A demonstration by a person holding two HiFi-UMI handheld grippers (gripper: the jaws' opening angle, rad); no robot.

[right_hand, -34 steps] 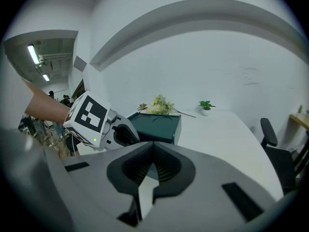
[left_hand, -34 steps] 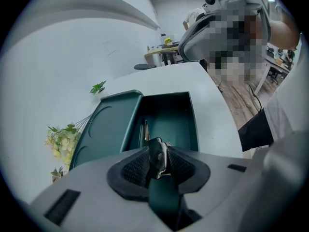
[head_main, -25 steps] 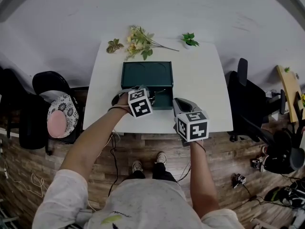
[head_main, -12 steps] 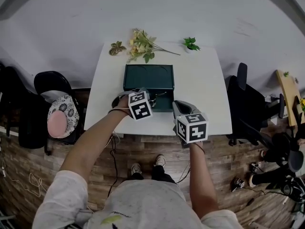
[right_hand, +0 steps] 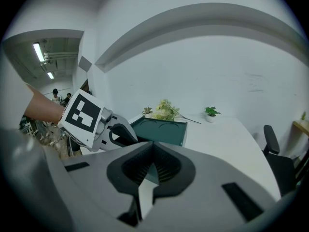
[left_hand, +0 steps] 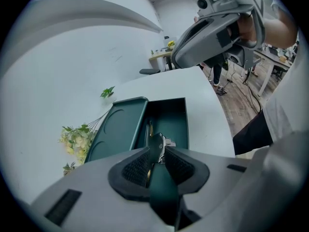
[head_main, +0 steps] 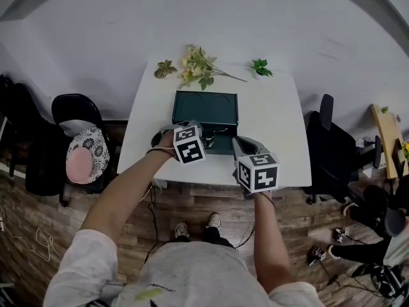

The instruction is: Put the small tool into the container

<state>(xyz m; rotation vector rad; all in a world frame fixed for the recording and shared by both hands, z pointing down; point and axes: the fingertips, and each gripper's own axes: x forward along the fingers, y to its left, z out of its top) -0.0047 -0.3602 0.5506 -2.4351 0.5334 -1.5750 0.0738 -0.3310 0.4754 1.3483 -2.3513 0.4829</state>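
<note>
A dark green container stands open on the white table, its lid lying back behind it. My left gripper hovers at the container's near left corner, shut on the small tool. The tool has a dark green handle and a metal head that points over the open box. My right gripper hangs near the container's right front corner, over the table's near edge. Its jaws meet at the tips with nothing between them. The right gripper view shows the left gripper's marker cube.
Artificial flowers, a dried leaf sprig and a small potted plant lie along the table's far edge. A chair with a patterned cushion stands to the left, and a black office chair to the right.
The head view has drifted, so the table sits lower in the picture. Both grippers keep their places by the container, the left one still holding the tool.
</note>
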